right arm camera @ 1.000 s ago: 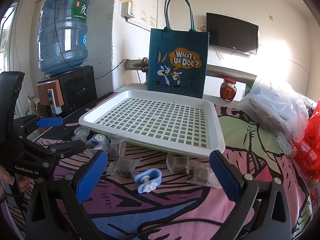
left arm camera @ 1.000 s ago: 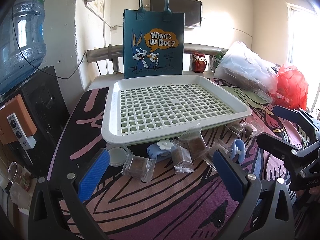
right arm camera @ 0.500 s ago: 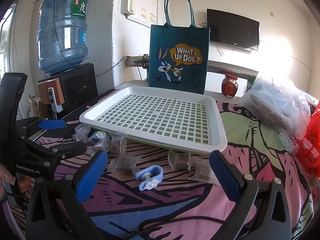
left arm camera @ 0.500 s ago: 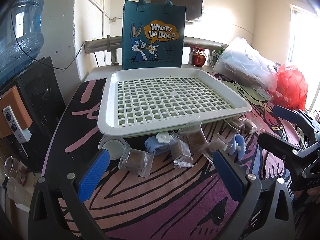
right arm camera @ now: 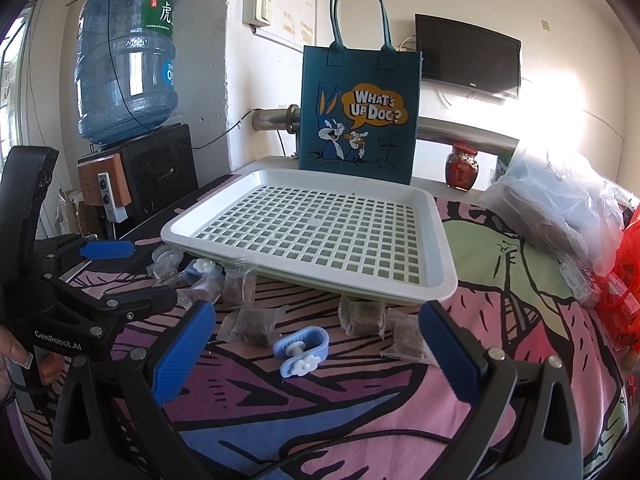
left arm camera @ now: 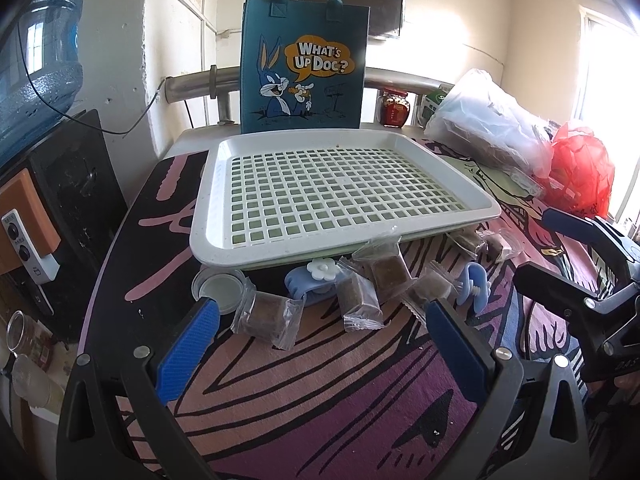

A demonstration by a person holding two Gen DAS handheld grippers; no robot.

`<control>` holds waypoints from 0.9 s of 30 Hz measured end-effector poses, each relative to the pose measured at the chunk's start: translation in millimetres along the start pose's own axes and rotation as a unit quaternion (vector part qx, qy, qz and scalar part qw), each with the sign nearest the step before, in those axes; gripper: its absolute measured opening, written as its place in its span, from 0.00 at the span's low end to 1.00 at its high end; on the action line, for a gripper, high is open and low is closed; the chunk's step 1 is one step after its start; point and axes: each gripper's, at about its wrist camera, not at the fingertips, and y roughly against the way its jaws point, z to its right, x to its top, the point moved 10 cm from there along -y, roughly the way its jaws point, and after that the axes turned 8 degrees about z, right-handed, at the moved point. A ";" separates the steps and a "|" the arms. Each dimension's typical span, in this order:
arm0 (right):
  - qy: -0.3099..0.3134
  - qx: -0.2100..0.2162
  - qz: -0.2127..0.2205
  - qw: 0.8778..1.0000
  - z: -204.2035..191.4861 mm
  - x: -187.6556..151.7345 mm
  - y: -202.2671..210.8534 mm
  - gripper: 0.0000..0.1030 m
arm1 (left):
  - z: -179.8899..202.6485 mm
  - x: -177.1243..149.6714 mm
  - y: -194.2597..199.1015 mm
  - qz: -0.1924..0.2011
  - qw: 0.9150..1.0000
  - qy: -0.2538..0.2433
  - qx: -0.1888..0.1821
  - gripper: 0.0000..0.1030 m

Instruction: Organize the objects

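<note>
While both tools point(left arm camera: 320, 336) point(right arm camera: 312, 344) gape wide, unladen, slotted tray point(left arm camera: 208, 216) holds nothing; wrapped cubes point(left arm camera: 268, 316) beside it.

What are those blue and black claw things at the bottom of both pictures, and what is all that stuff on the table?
They are grabbing tools, not a robot. A person holds one in each hand, and each tool carries a camera looking out along its two fingers. One picture comes from the left gripper, the other from the right gripper. Each camera can also see the other tool off to its side.

Both have their fingers spread wide, and neither holds anything.

On the patterned cloth sits a white tray with a grid of holes, with nothing in it. In front of it lie small clear packets with brown blocks inside, two blue clips with little white flowers, and a small round lid. Behind the tray stands a blue cartoon rabbit bag.
</note>
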 end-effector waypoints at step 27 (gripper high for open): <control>-0.021 0.046 -0.078 0.996 -13.0 -24.7 -13.5 0.88 | -7.3 -14.1 -8.6 -0.040 0.998 0.036 -0.022 1.00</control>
